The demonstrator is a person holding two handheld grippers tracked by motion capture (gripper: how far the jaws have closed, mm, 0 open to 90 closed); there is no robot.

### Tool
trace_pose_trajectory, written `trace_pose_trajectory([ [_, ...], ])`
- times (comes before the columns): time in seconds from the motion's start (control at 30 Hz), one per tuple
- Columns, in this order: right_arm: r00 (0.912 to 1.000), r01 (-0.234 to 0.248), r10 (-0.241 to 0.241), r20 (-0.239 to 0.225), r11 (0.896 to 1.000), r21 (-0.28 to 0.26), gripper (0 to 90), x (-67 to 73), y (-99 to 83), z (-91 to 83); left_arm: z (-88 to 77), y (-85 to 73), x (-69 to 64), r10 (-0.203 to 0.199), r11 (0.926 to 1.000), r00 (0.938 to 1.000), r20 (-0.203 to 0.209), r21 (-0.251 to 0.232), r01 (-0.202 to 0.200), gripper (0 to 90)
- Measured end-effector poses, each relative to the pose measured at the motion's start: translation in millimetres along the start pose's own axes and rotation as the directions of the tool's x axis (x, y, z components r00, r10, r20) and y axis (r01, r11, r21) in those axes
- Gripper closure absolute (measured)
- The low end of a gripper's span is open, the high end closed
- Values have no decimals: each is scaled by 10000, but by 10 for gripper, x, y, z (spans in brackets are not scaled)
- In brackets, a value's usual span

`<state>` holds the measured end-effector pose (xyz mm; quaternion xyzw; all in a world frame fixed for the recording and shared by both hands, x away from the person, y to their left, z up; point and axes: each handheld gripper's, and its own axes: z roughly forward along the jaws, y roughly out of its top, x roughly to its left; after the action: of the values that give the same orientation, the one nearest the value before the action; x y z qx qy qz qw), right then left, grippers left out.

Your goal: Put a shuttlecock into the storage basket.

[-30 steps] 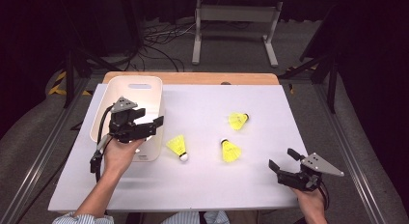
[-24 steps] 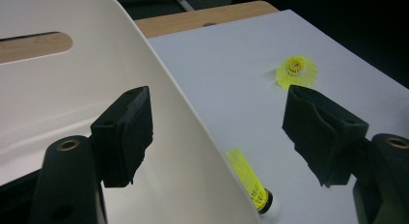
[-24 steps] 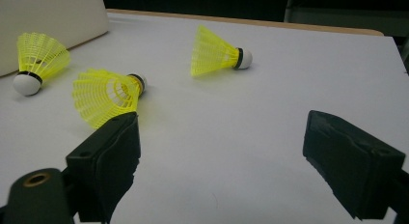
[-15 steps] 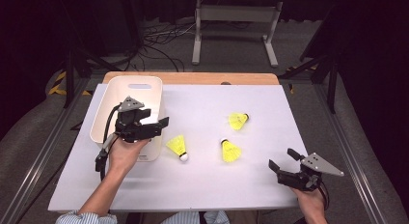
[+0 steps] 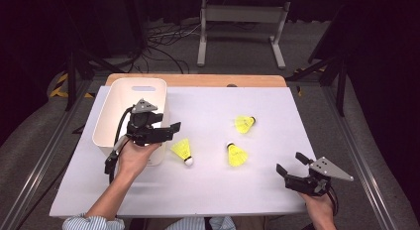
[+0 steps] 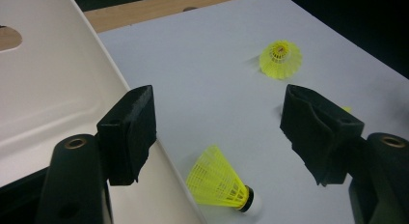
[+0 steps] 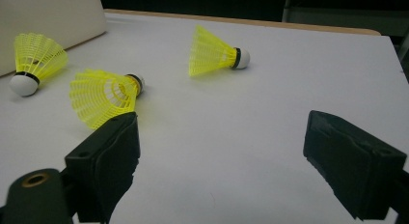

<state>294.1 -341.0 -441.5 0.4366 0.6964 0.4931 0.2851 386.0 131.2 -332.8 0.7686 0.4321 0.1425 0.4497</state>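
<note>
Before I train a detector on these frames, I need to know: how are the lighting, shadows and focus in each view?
High view: the white table sheet is evenly lit, the surroundings are dark, and the picture is slightly soft. Left gripper view: the nearest yellow plastic shuttlecock is sharp, with a soft shadow; the white plastic bin looks pale and almost featureless. Right gripper view: the shuttlecocks are crisp, while the near black jaws are a little blurred.

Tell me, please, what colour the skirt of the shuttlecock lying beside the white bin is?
The shuttlecock has a bright yellow skirt, with a white tip; the left gripper view shows it best.
</note>
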Motion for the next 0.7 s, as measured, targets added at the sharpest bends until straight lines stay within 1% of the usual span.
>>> trace_pose_trajectory([
  [0.3,10000,1,-1,1,10000,16,132,-2,0,3,49,26,-57,176,9992,9998,138,365,-181,311],
  [0.4,10000,-4,4,-18,10000,33,132,2,0,4,74,33,-93,264,9981,9996,98,559,-269,311],
  [0.43,10000,-5,5,-24,10000,30,132,2,0,5,85,36,-99,379,9977,9992,96,560,-384,311],
  [0.5,10000,-3,3,-32,10000,36,132,3,0,6,100,42,-122,491,9963,9988,21,700,-491,311],
  [0.53,10000,3,-3,-35,10000,35,132,3,0,5,109,42,-137,464,9961,9989,33,754,-466,312],
  [0.57,10000,1,-1,-36,10000,31,132,3,0,5,118,46,-147,558,9953,9984,-23,792,-554,313],
  [0.6,10000,1,-1,-36,10000,31,132,3,0,5,118,46,-147,558,9953,9984,-23,792,-554,313],
  [0.7,10000,3,-3,-44,10000,28,132,3,0,5,142,58,-174,637,9926,9979,-115,1047,-622,318],
])
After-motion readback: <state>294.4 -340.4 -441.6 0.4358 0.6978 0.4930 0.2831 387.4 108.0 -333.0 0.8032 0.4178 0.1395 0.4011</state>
